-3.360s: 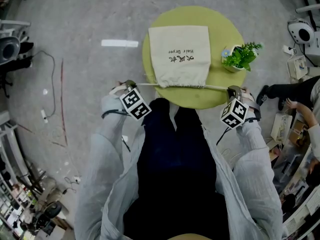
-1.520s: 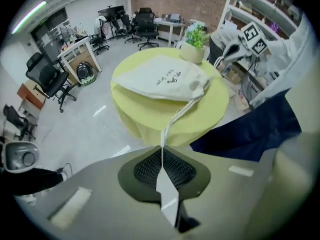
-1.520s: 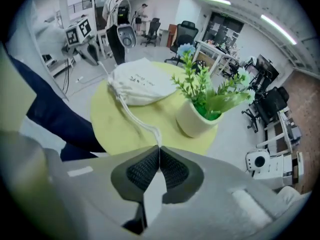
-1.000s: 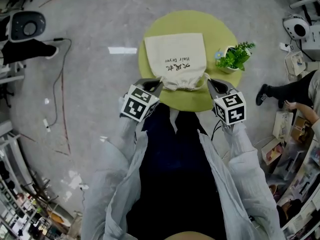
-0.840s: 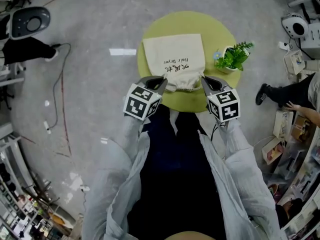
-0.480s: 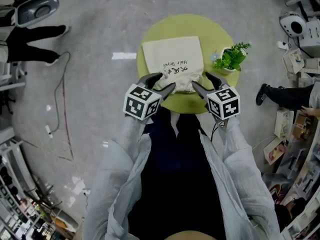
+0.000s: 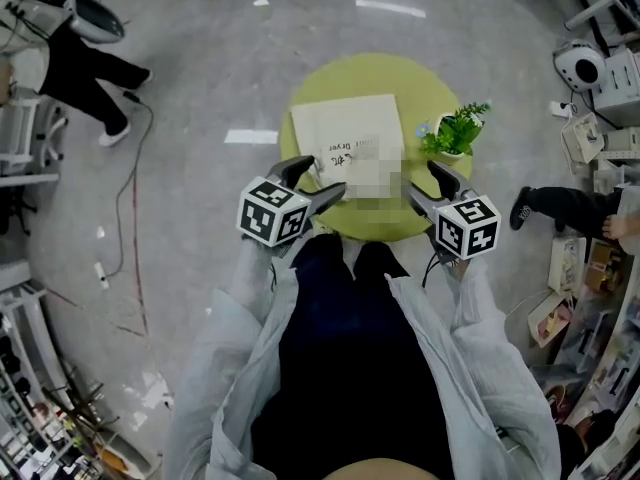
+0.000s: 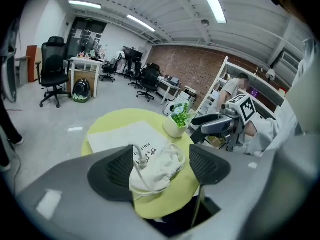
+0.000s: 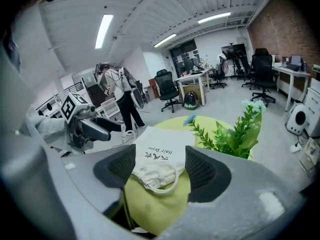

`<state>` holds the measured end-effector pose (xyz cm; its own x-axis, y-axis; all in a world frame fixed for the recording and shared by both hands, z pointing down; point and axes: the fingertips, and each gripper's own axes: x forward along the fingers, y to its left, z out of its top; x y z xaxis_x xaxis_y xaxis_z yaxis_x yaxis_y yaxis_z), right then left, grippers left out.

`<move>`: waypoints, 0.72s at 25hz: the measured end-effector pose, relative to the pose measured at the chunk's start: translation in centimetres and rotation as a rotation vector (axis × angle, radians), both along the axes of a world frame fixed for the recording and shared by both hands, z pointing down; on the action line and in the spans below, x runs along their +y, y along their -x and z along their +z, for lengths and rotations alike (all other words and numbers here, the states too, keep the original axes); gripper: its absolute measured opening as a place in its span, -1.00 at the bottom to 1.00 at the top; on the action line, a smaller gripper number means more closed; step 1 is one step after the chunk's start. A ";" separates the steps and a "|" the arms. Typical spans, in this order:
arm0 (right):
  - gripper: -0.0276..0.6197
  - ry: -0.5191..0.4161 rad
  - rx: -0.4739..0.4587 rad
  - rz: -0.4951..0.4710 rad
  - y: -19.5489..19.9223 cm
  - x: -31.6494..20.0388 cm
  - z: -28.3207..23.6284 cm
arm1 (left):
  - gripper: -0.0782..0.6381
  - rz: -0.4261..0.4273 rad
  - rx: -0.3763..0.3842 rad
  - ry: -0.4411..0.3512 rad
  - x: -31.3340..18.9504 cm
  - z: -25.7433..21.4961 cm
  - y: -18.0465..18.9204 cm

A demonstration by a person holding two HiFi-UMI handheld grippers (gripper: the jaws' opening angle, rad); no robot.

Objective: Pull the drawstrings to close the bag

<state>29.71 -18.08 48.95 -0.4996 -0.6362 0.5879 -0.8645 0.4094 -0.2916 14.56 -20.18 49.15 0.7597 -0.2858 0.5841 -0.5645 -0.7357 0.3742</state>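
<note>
- Bag (image 7: 345, 136): cream cloth, printed, lies flat on the round green table (image 7: 432, 80). Its gathered mouth points to the near edge. The neck is bunched tight, so the closing looks done.
- Drawstrings (image 9: 172, 184): slack, curling in loops beside the bunched mouth. No jaw holds them. Earlier they ran taut and straight out past both sides of the near edge.
- Left gripper (image 7: 322, 176): jaws wide apart and empty, having just been opening. Its own view frames the mouth and a loose cord (image 8: 135, 169) between the pads without contact. It hovers over the near left edge, probably backing off after letting go.
- Right gripper (image 7: 420, 180): jaws likewise spread and empty, also just opened. It hovers over the near right edge, mirroring the left.
- Change: a second ago both sat closed at the bag's mouth, lower down. Well before that they were far apart, off the table.
- Potted plant (image 7: 455, 133): upright at the right edge, clear of the bag.
</note>
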 end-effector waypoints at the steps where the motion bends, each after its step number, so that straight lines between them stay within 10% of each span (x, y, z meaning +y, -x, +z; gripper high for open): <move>1: 0.05 -0.007 0.002 -0.004 0.0 0.1 -0.4 | 0.25 0.011 -0.008 -0.013 -0.2 -0.4 -0.1; 13: 0.02 -0.140 -0.049 0.021 0.4 0.2 -5.8 | 0.20 0.000 0.037 -0.143 -1.4 -6.8 -0.1; 18: -0.41 -0.234 -0.117 0.087 -0.3 0.3 -9.6 | -0.13 -0.060 0.108 -0.165 -0.1 -8.3 0.7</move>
